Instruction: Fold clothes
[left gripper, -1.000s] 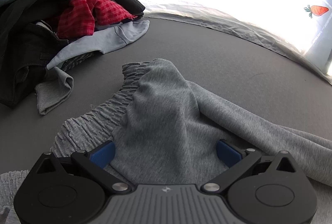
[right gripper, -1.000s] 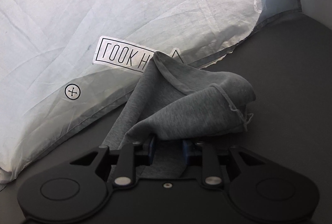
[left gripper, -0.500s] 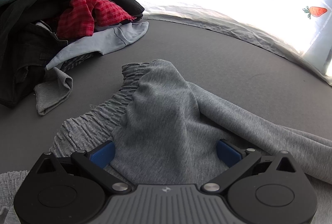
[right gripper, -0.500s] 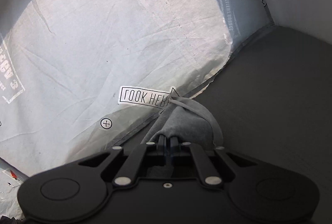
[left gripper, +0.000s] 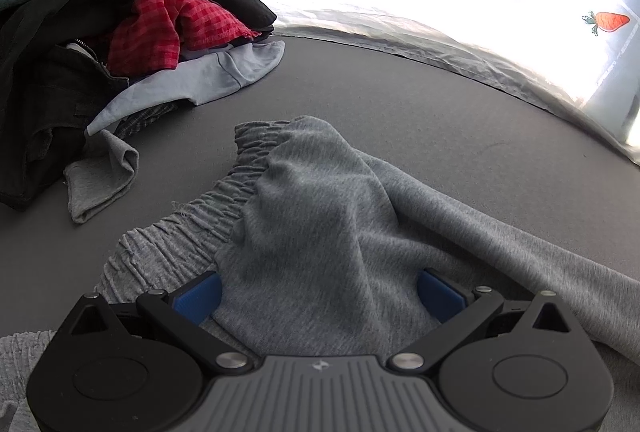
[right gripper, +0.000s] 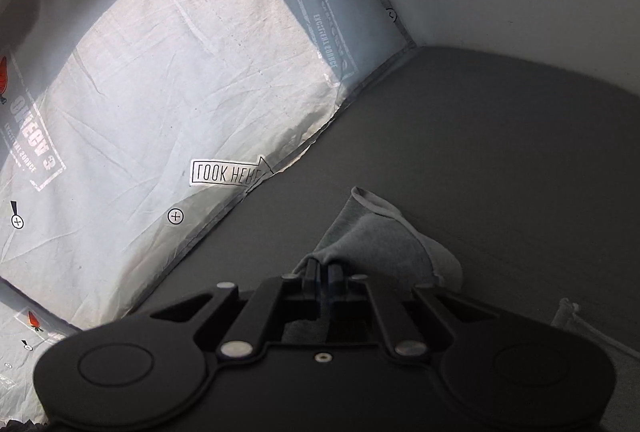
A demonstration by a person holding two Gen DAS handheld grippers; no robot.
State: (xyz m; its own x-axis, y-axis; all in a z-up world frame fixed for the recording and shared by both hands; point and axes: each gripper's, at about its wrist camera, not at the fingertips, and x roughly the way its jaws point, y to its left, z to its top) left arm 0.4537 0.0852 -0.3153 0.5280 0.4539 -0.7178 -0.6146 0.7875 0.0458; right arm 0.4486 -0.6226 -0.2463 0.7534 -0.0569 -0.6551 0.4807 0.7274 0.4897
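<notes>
1. On the dark grey table [left gripper: 420,120], the grey sweatpants [left gripper: 320,224] lie spread out, gathered waistband pointing toward the clothes pile [left gripper: 120,24].
2. Left gripper [left gripper: 318,288] sits low over the pants, blue pads wide apart, a hump of fabric between them, nothing pinched.
3. Right gripper [right gripper: 323,272] has its fingers clamped together on the hem end of a pant leg [right gripper: 380,240], which bunches up just beyond the tips.
4. Behind the pants, a white printed sheet [right gripper: 160,92] borders the table.
</notes>
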